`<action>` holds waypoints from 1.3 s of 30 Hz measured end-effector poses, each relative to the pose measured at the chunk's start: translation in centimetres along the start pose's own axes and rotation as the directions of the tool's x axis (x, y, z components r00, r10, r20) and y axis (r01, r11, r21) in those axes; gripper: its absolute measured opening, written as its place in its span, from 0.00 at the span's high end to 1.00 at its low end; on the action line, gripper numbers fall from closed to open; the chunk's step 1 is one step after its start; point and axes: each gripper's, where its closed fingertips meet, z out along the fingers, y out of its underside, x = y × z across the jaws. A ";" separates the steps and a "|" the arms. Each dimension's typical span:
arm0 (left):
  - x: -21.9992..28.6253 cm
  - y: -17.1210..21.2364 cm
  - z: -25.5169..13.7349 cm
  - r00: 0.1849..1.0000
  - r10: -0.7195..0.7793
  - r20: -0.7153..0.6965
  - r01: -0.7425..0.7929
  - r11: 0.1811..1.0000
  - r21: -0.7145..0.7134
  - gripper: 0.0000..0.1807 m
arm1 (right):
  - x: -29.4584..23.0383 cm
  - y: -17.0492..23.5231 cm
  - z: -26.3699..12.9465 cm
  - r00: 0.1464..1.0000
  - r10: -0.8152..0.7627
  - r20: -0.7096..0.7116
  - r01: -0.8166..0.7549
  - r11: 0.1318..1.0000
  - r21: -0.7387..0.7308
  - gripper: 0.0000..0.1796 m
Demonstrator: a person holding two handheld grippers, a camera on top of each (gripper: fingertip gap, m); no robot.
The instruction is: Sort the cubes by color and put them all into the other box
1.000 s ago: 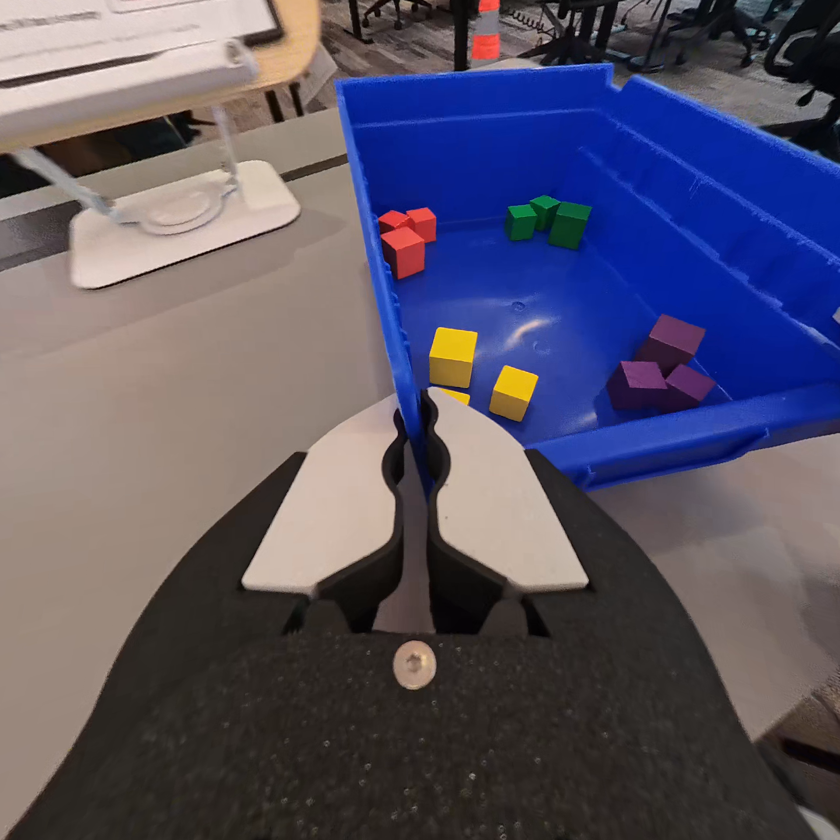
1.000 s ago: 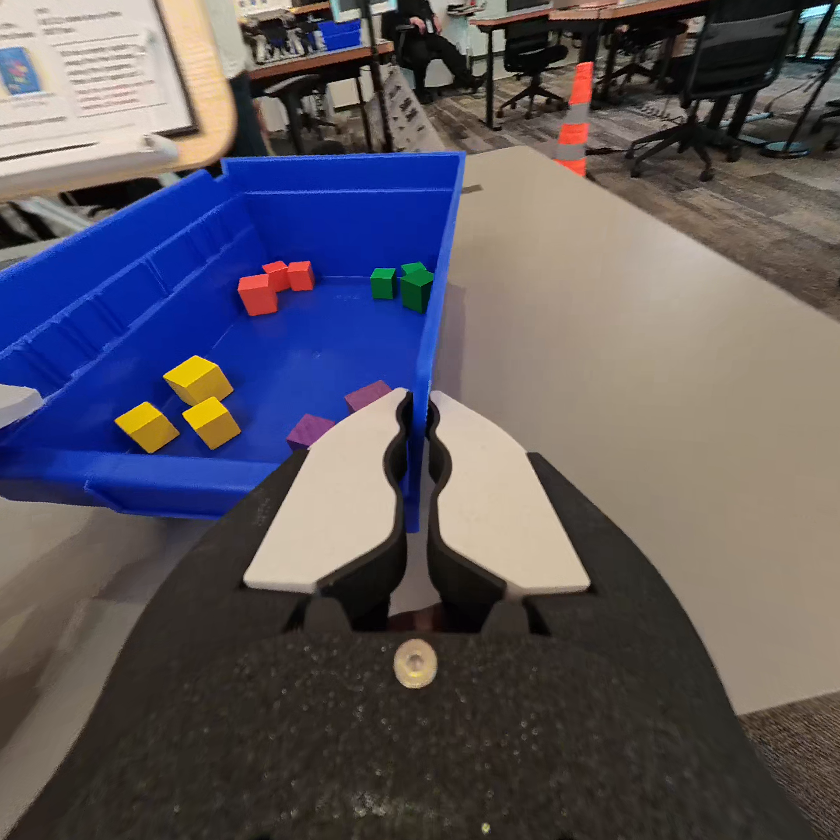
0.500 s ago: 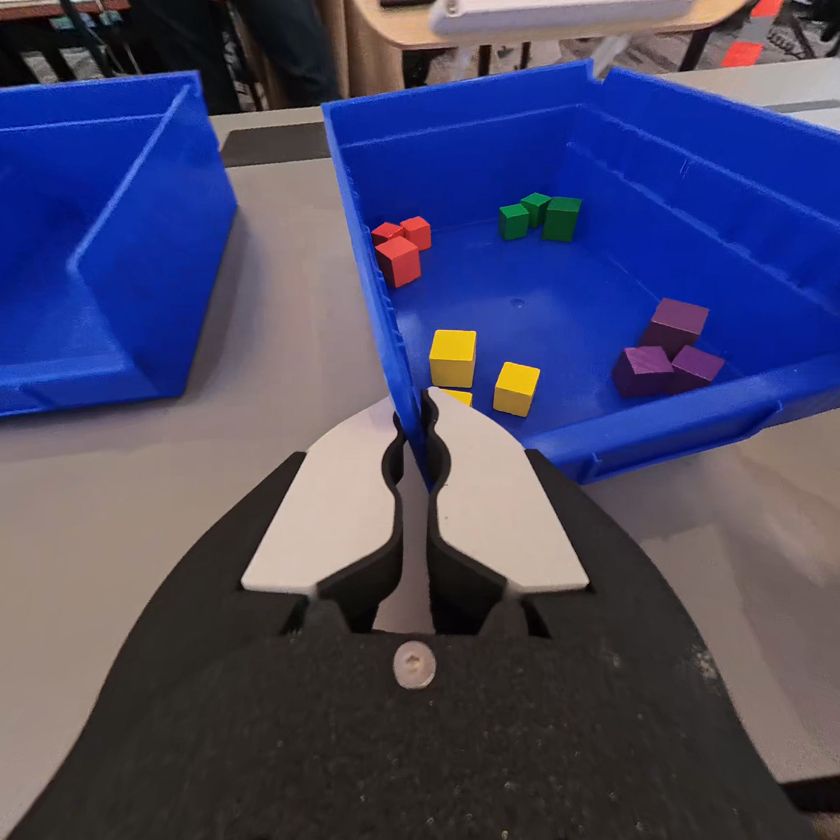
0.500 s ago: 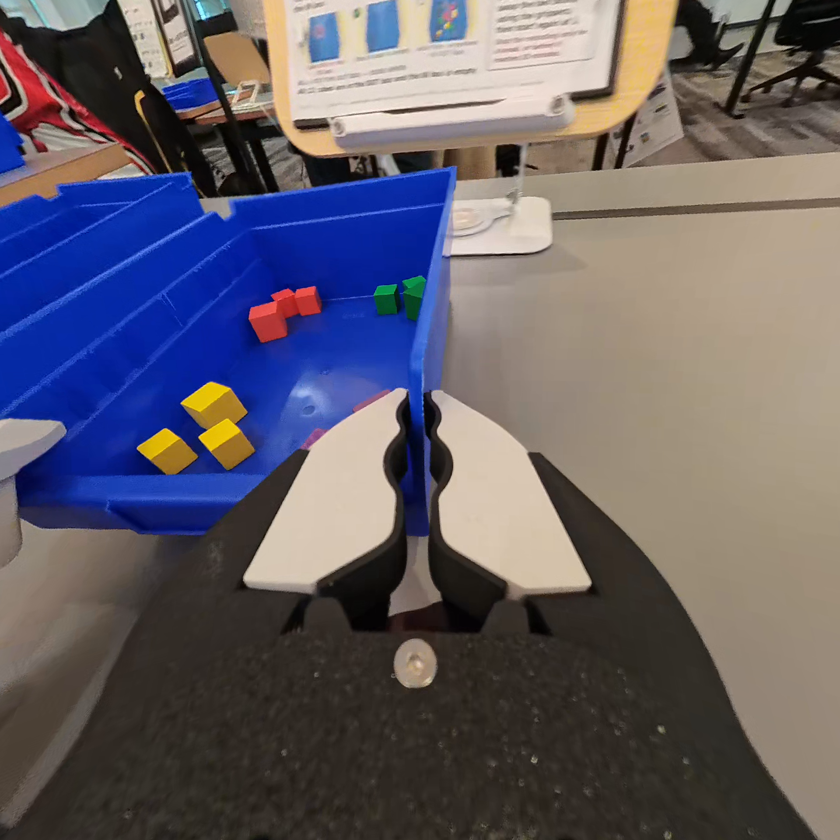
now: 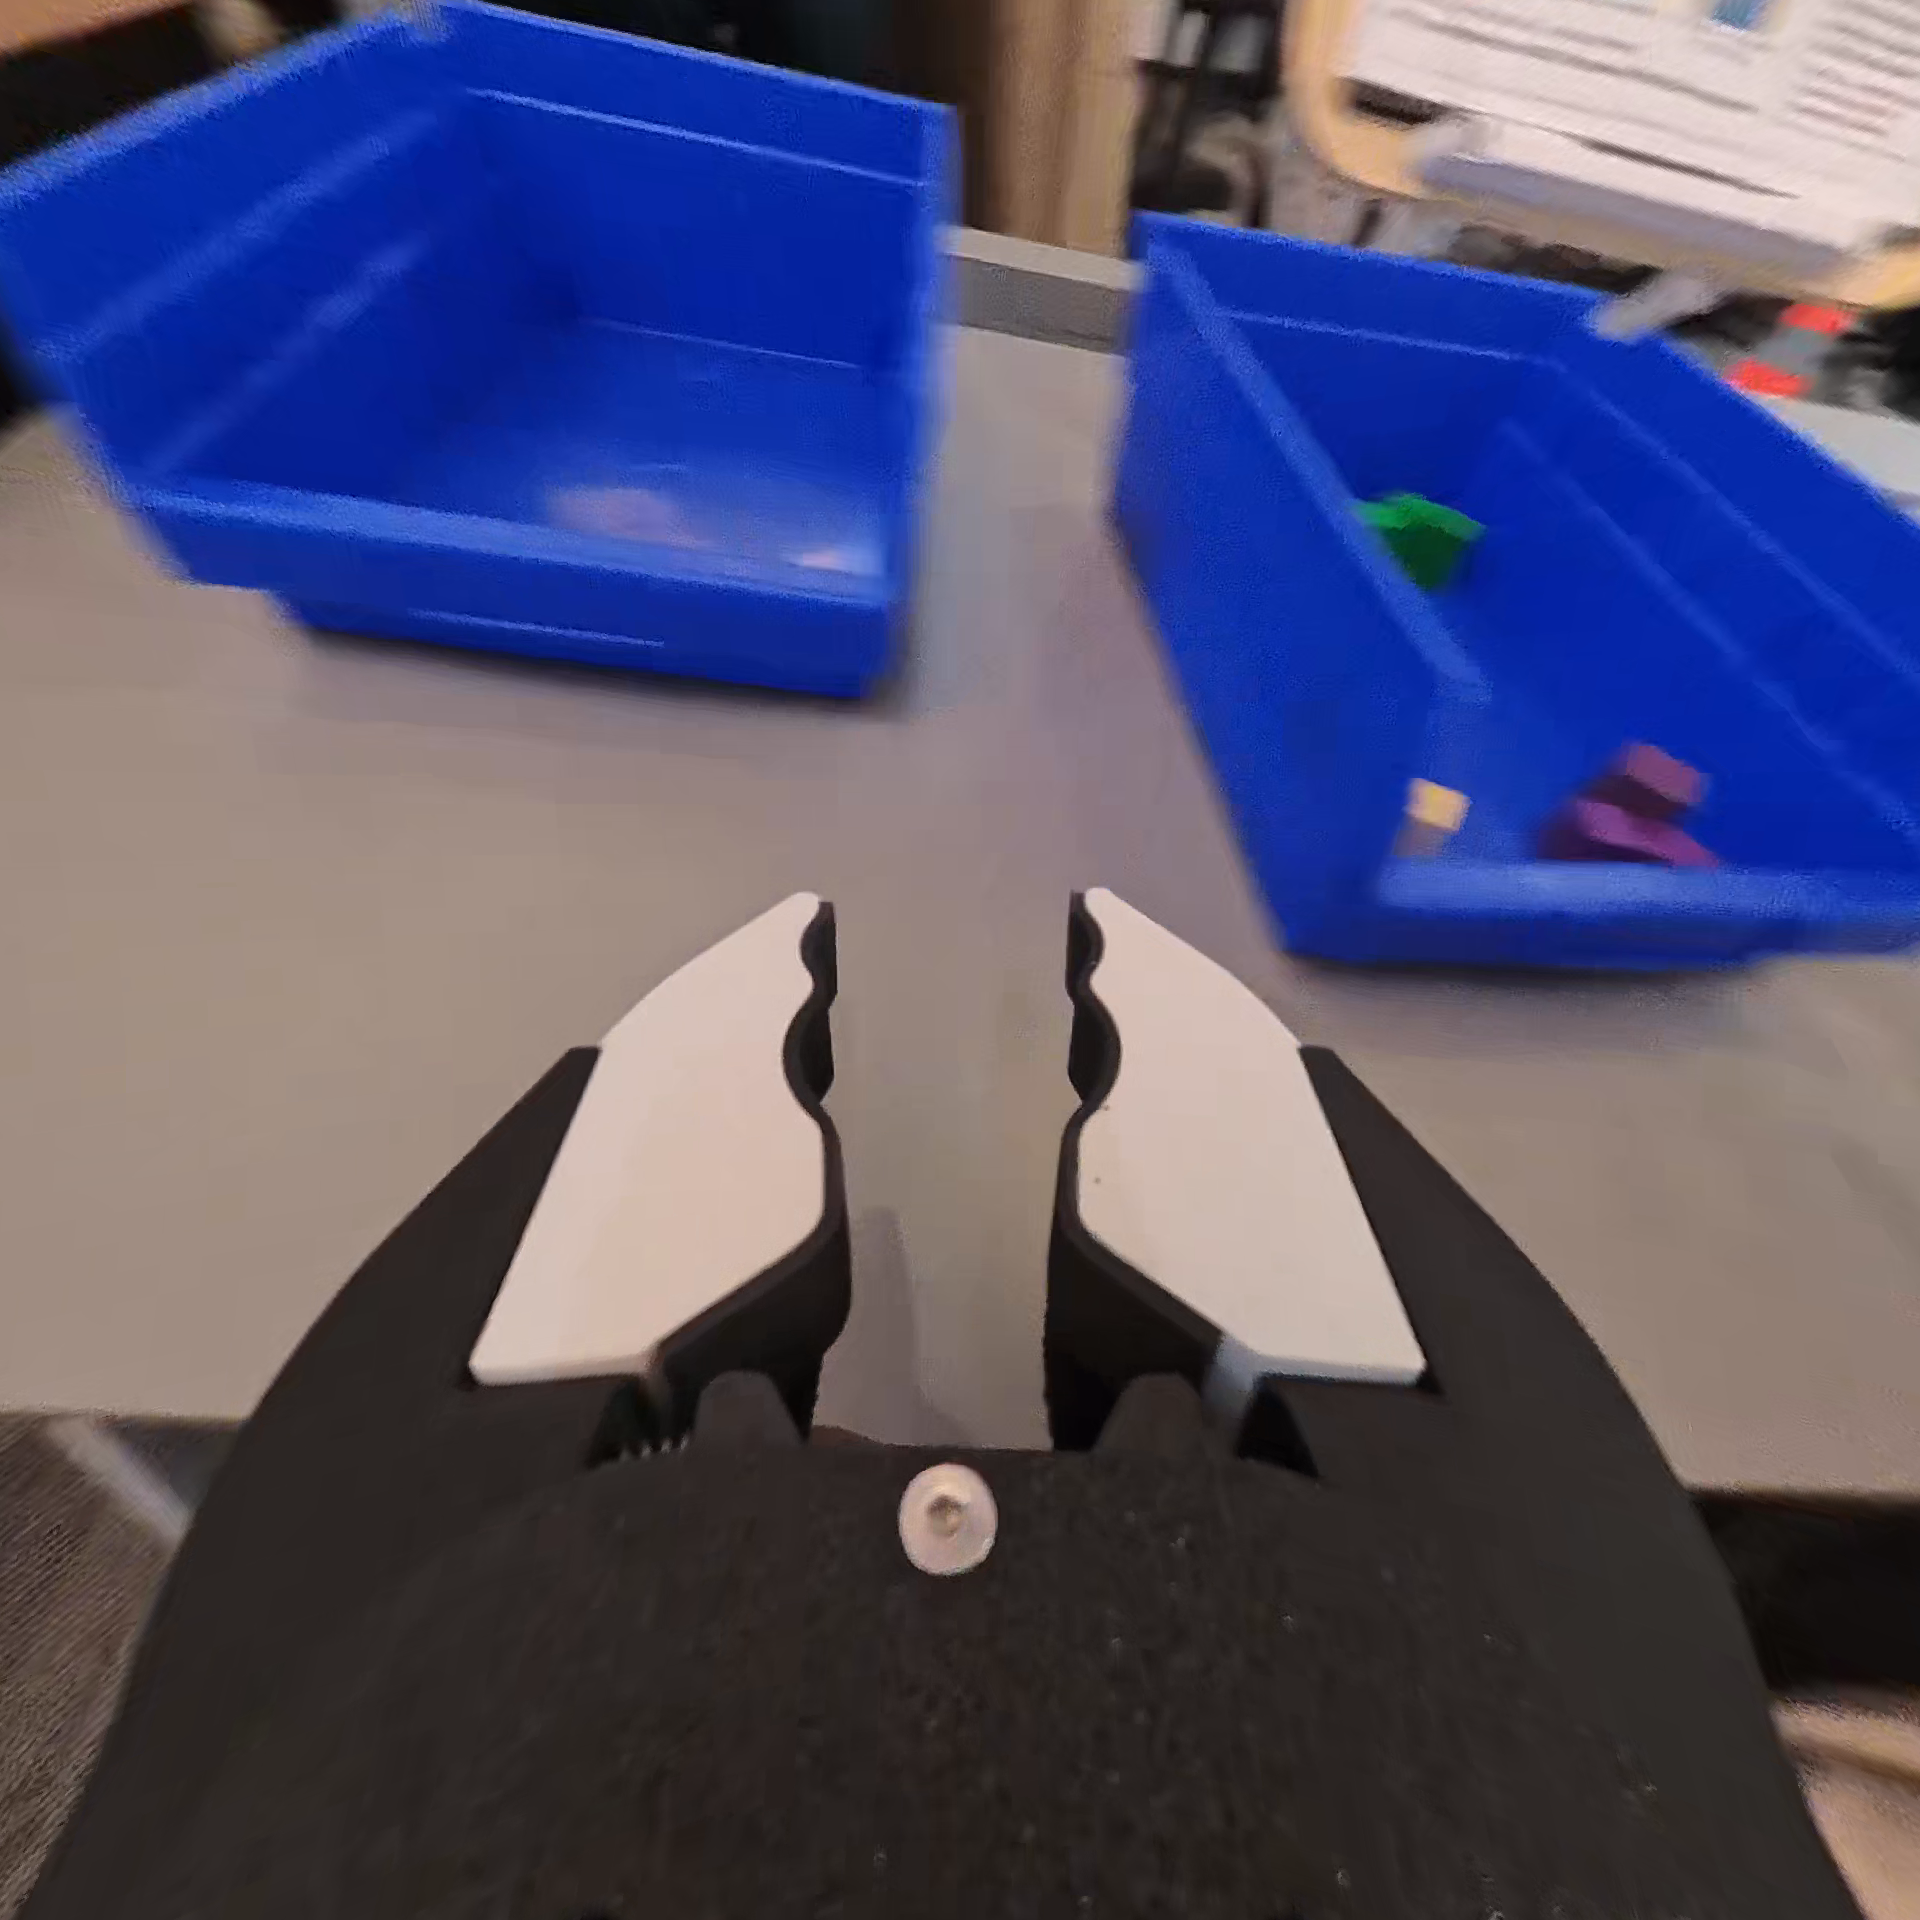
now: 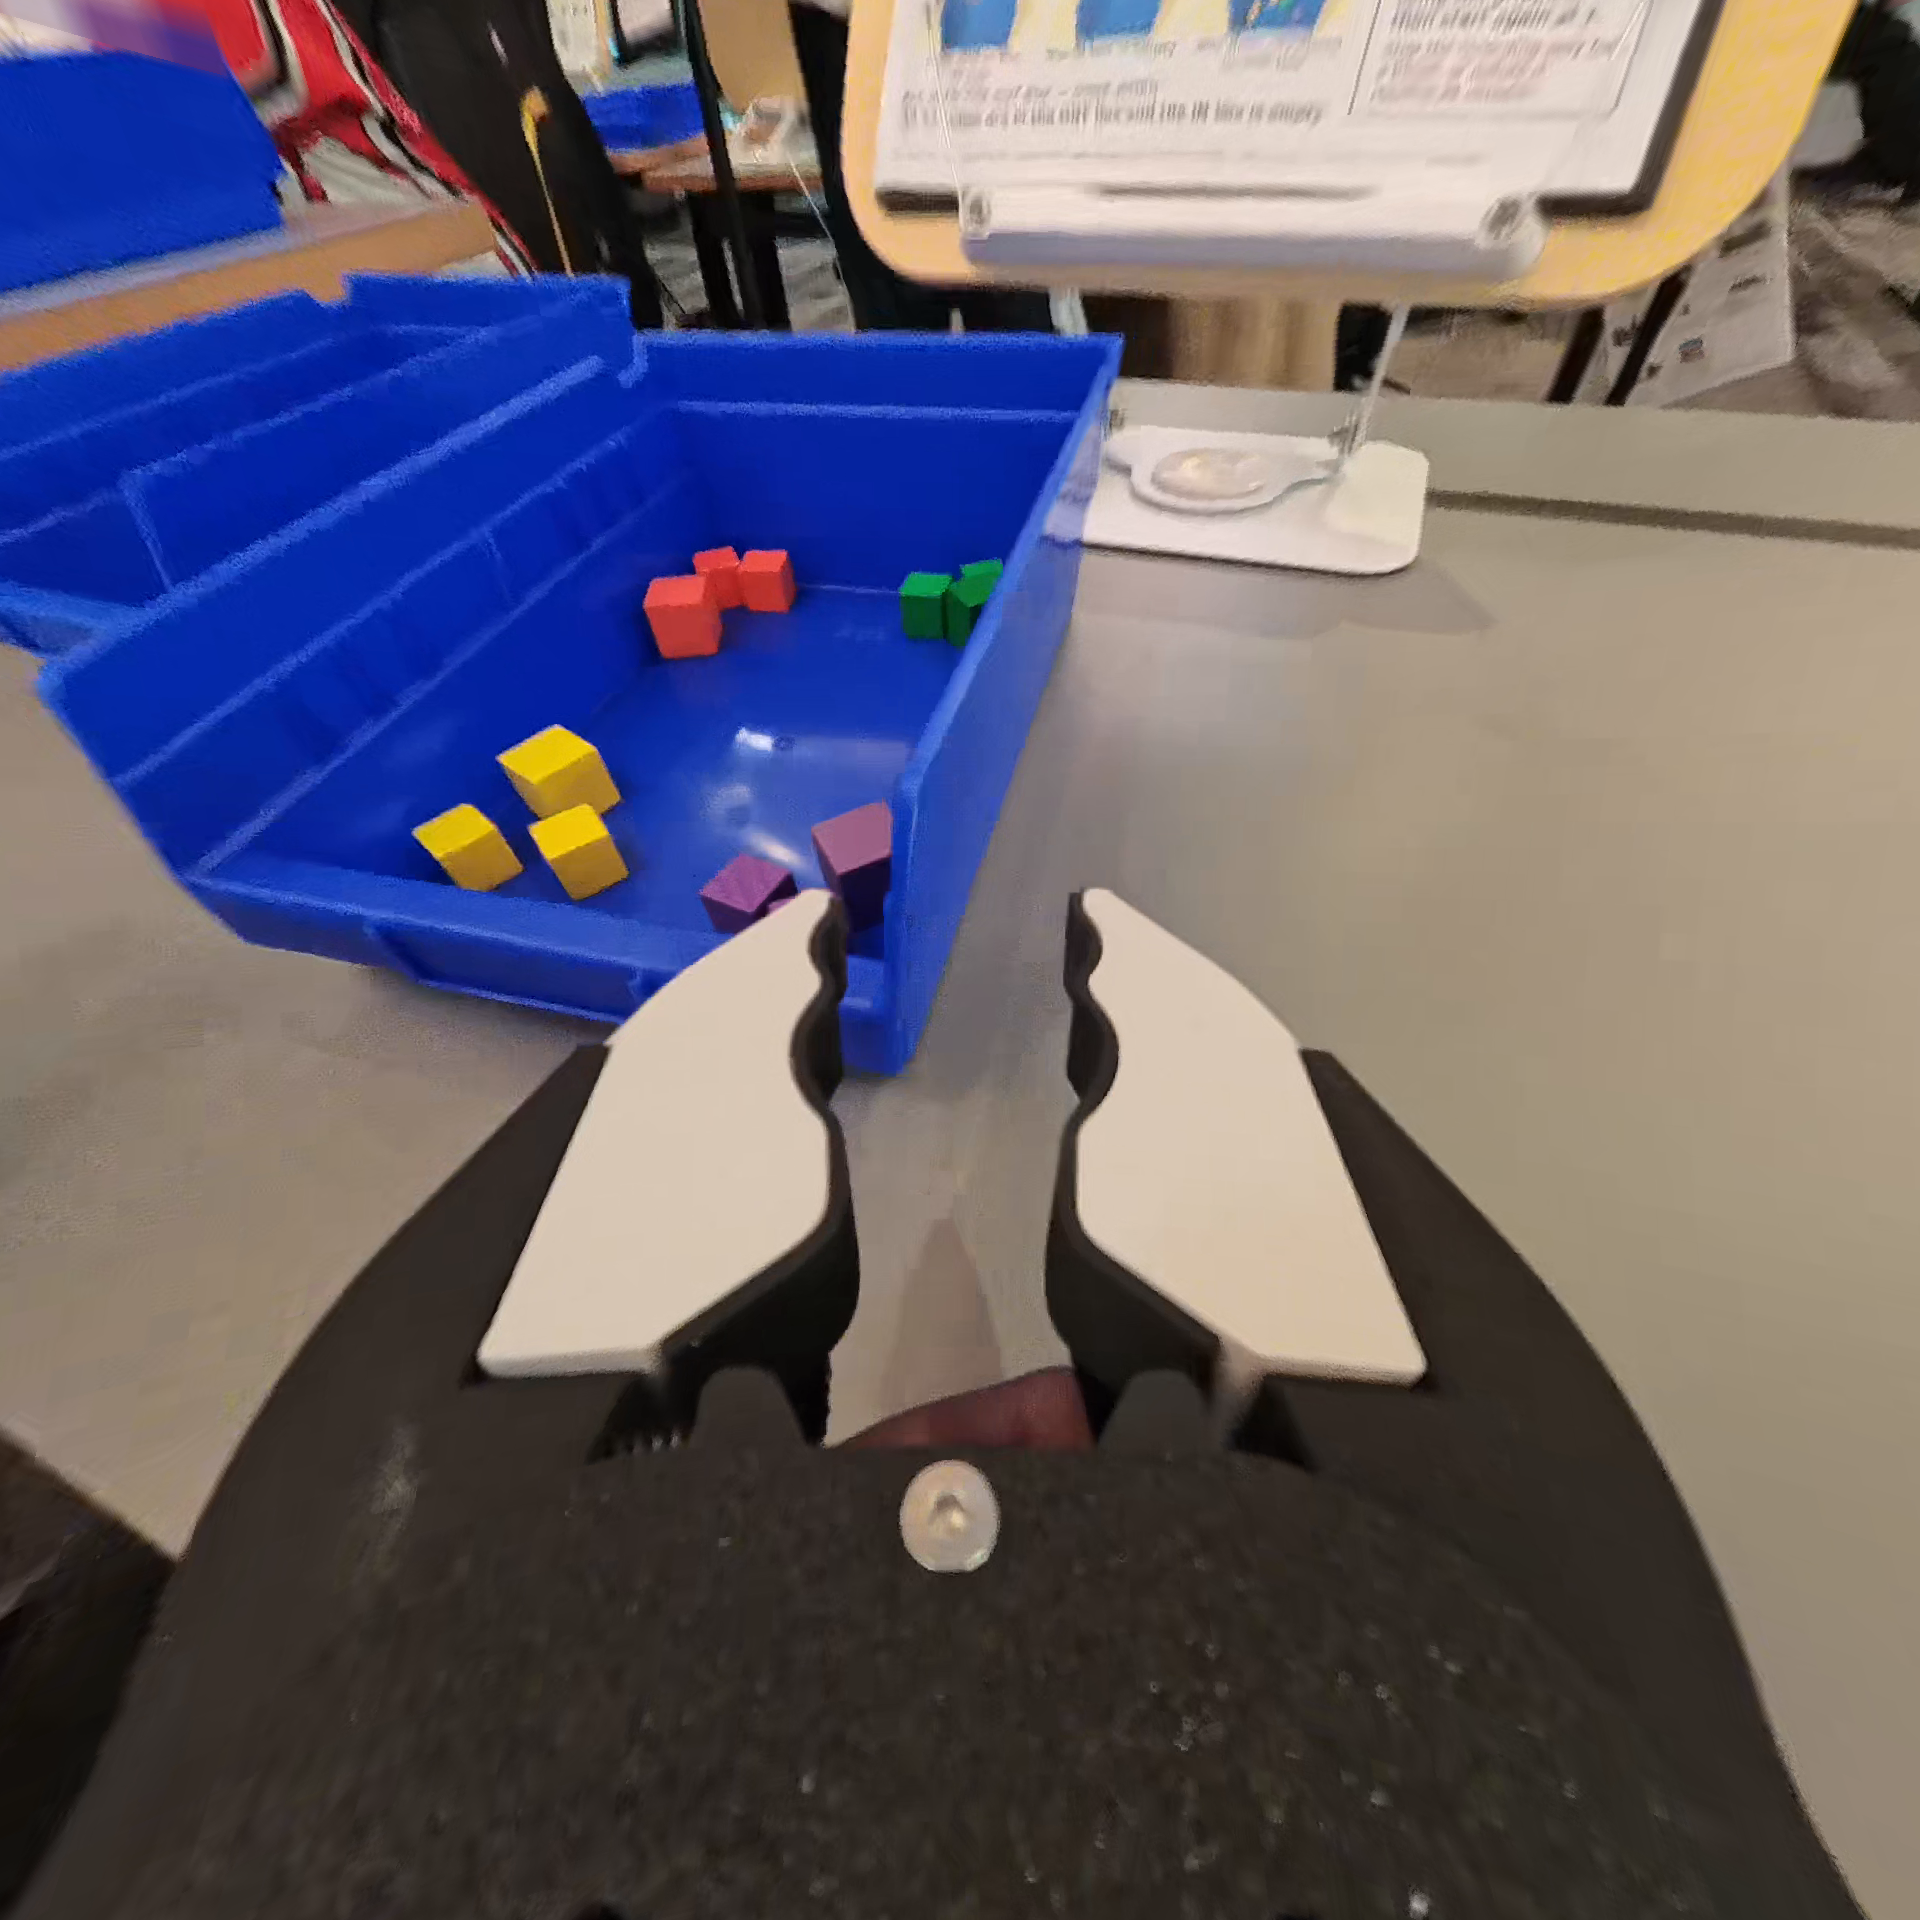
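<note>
cubes [image 6: 561, 771] sit sorted by colour in the box [image 6: 940, 790]; both tools, left tool [image 5: 948, 914] and right tool [image 6: 948, 914], have just let go its walls, spread empty — task looks finished.

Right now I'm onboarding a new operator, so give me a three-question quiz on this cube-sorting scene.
1. True or false: the right gripper is shut on the wall of the box with cubes.
2. Which cubes lie nearest the right gripper's fingertips? A) red cubes B) purple cubes C) green cubes
3. Fill in: the left gripper hangs open over the ____, between the two boxes.

Key: 1 false, it is open beside the box; 2 B; 3 table. The other box appears to hold no cubes, though the left wrist view is blurred.
</note>
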 end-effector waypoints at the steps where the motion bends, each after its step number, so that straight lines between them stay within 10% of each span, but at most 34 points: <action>1: -3.2 -0.6 0.2 0.999 -0.019 0.051 0.019 1.000 0.001 0.76 | -0.2 -0.2 -0.8 0.999 0.012 0.032 -0.012 1.000 0.019 0.79; 11: -22.7 -8.5 12.6 0.977 0.021 0.210 -0.017 1.000 -0.018 0.68 | -5.6 1.1 -0.5 0.973 -0.036 0.228 0.046 0.998 -0.035 0.82; 16: -22.5 -7.7 15.2 0.993 -0.025 0.118 0.039 0.993 -0.115 0.97 | -9.1 1.2 0.3 0.953 -0.030 0.300 0.052 0.997 -0.064 0.84; 39: -12.5 4.5 -10.4 0.904 0.070 0.422 -0.064 0.998 -0.027 0.97 | -28.8 2.9 3.4 0.911 -0.073 0.405 0.106 0.993 -0.058 0.77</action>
